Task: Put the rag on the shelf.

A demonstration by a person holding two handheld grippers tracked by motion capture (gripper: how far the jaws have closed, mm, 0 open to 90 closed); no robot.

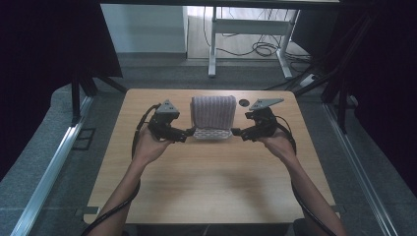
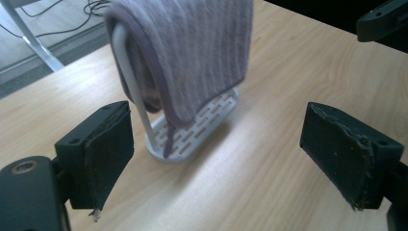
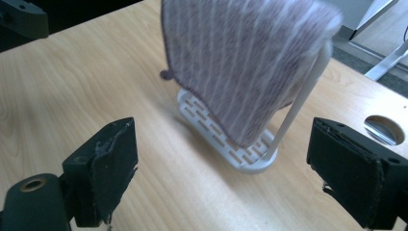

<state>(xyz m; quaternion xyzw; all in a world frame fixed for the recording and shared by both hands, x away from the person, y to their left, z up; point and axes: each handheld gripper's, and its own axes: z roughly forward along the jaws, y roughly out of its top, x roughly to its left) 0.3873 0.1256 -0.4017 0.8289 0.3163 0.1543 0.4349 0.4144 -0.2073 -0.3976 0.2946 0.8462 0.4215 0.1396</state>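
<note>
Black pads of the left hand-held gripper [image 2: 219, 154] stand wide apart, holding nothing. Just past them is a cloth [image 2: 192, 53] hung over a white rack [image 2: 192, 132]. The right hand-held gripper [image 3: 240, 173] is spread wide too, with nothing in it, and it faces the other end of the rack.

From above, the rack [image 1: 212, 133] stands on the table [image 1: 211, 182], between the left hand-held gripper [image 1: 188, 132] and the right hand-held gripper [image 1: 235, 132], each just beside one end of it.

The cloth [image 1: 213, 111] looks soft and light. It would likely fold and droop when lifted. A good place to pinch it is probably a low hanging edge, or the top fold at each end. The rack looks thin and light, so I think it could tip or slide if the cloth is tugged.

The far side of the cloth is hidden. The bar under it is mostly covered. A round hole [image 1: 244, 103] lies beyond the rack.
</note>
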